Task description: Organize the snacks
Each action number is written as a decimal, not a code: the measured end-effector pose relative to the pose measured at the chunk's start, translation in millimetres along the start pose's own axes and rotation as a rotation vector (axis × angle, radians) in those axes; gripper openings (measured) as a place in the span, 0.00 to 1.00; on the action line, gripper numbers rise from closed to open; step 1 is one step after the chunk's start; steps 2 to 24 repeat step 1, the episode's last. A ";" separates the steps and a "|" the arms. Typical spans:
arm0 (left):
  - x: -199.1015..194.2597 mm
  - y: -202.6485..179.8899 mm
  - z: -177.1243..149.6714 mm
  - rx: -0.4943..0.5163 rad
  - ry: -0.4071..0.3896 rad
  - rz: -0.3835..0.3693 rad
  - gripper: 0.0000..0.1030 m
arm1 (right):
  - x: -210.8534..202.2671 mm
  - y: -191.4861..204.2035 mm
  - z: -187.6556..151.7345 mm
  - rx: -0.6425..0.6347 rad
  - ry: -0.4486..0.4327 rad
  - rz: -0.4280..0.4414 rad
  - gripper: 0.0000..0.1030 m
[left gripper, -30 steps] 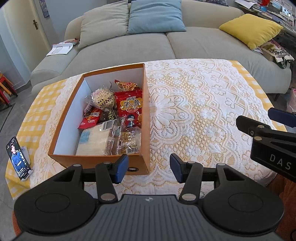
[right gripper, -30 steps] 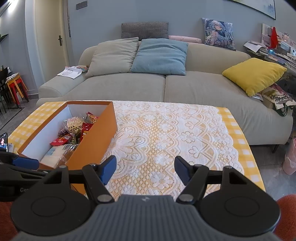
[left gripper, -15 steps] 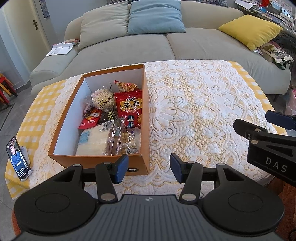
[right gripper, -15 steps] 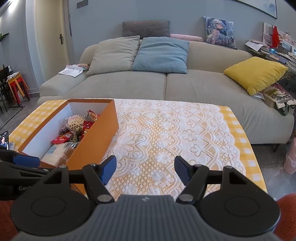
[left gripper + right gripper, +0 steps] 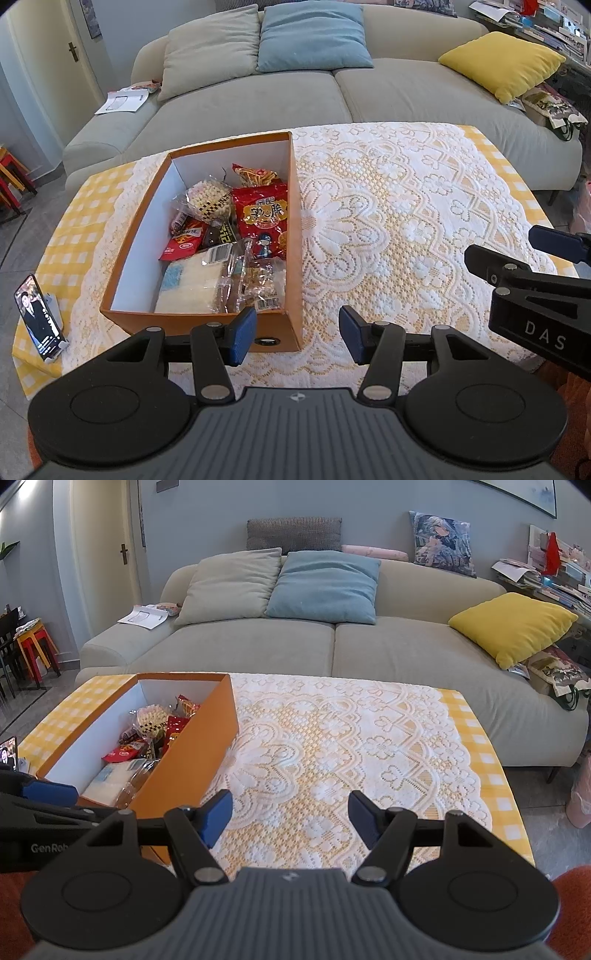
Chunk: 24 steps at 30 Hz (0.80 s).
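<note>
Orange box (image 5: pixel 291 236), two red packets, two parted claws.

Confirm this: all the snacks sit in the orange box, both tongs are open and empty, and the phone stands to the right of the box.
One thing is wrong: the phone stands to the left of the orange box, as the left wrist view shows. The snacks do sit in the box, and the left tongs and right tongs are open and empty.

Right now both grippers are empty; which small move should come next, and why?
Probably ease the left gripper forward over the orange box: its jaws are open, and all visible snacks, like the red bag, lie inside; the lace tablecloth holds none.
</note>
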<state>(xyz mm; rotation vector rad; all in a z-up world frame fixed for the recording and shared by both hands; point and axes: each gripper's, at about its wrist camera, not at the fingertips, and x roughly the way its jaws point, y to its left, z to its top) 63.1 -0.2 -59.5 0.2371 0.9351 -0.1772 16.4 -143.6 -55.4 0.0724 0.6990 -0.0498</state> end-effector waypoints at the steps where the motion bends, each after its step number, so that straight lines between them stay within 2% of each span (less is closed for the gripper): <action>1: 0.2 0.4 0.5 -0.001 0.001 0.001 0.59 | 0.2 -0.3 -0.1 -0.001 0.000 0.001 0.66; 24: 0.2 0.4 0.5 -0.001 0.001 0.001 0.59 | 0.2 -0.3 -0.1 -0.001 0.000 0.001 0.66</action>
